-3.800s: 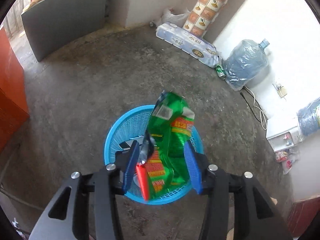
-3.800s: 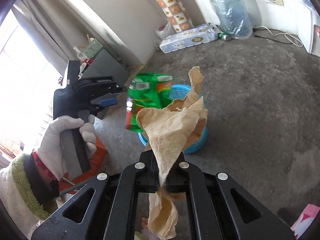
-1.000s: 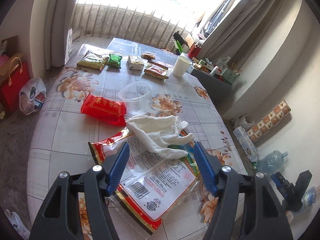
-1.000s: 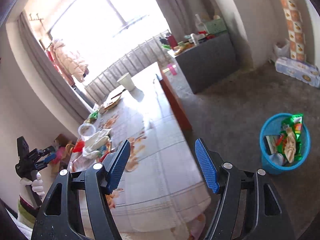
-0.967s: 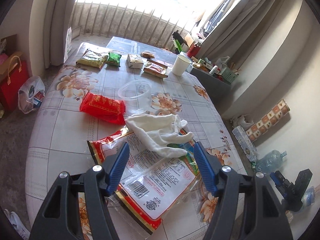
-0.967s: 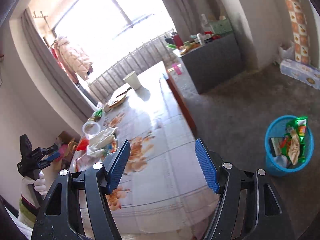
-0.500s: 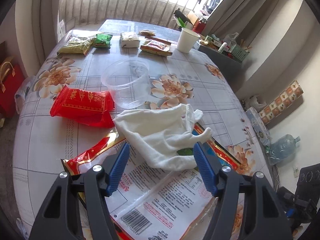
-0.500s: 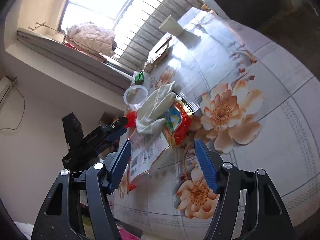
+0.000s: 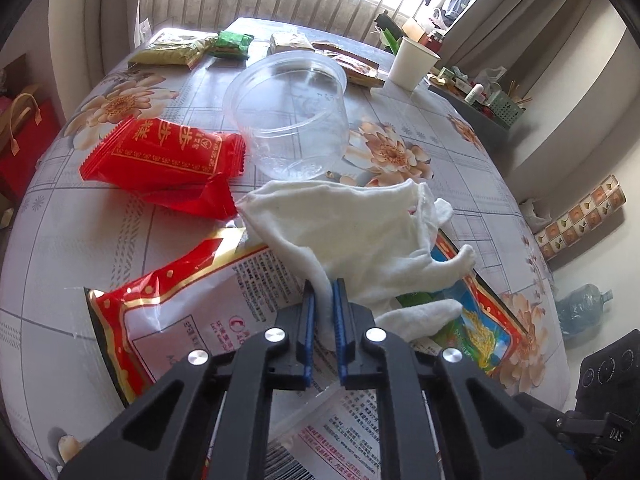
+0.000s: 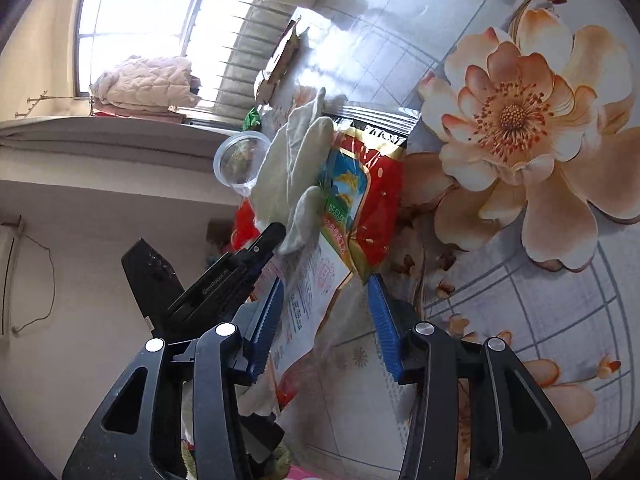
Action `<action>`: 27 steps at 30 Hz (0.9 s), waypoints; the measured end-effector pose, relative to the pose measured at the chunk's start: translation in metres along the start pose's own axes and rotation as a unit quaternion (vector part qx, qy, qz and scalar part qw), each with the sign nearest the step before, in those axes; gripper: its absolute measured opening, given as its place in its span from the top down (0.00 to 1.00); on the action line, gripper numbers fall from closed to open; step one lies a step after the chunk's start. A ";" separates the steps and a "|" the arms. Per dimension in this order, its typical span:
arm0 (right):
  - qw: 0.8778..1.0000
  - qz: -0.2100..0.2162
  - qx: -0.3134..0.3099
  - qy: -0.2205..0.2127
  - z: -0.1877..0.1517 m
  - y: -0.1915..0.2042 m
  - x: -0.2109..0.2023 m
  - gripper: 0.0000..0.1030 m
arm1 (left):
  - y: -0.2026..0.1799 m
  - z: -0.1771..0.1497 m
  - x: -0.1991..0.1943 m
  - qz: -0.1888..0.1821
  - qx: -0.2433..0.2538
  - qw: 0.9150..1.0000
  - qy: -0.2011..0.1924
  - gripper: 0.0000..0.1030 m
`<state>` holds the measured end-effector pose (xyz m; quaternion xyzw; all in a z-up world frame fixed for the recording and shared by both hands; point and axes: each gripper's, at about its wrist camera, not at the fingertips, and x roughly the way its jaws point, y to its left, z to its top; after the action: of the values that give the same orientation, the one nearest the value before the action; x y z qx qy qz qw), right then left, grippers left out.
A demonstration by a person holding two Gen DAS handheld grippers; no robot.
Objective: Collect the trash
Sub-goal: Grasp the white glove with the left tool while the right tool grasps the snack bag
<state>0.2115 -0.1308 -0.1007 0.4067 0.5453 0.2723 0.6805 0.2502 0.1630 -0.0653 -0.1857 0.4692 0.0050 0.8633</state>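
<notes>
Left gripper (image 9: pixel 323 312): fingers clamped on white glove (image 9: pixel 360 232), lower centre of frame.
Right gripper (image 10: pixel 326 316): jaws closing, still apart, large wrapper (image 10: pixel 360 208) between them, untouched.

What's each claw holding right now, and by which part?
Left claw pinches the white glove at its near edge. Right claw is closing around the large food bag, not yet gripping.

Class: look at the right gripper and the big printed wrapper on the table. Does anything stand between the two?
Nothing visible does. The right gripper already straddles the wrapper's edge, jaws closing. The white glove lies farther along it, pinched by the left gripper.
</notes>
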 end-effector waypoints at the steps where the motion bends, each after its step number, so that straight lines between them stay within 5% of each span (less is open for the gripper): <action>1: 1.000 -0.001 0.004 -0.005 -0.001 0.000 0.000 0.64 | 0.001 -0.002 -0.001 -0.001 -0.002 1.000 -0.003 0.93; 7: 1.000 -0.007 0.019 -0.021 0.001 -0.003 0.003 0.72 | 0.007 -0.018 -0.008 -0.024 -0.047 0.999 -0.008 0.95; 14: 0.999 -0.012 0.020 -0.037 0.000 -0.016 -0.014 1.00 | -0.007 -0.057 -0.030 -0.096 -0.110 0.989 0.002 0.96; 22: 0.987 -0.073 -0.031 -0.137 0.014 -0.029 -0.091 1.00 | -0.038 -0.096 -0.072 -0.138 -0.099 0.985 -0.003 0.96; 27: 0.987 -0.057 -0.011 -0.153 0.016 -0.037 -0.125 0.97 | -0.026 -0.087 -0.102 -0.103 -0.087 0.989 -0.061 0.96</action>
<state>0.1921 -0.2561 -0.0660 0.4041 0.4542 0.1734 0.7748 0.1277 0.1276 -0.0165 -0.3068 0.3918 -0.0317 0.8668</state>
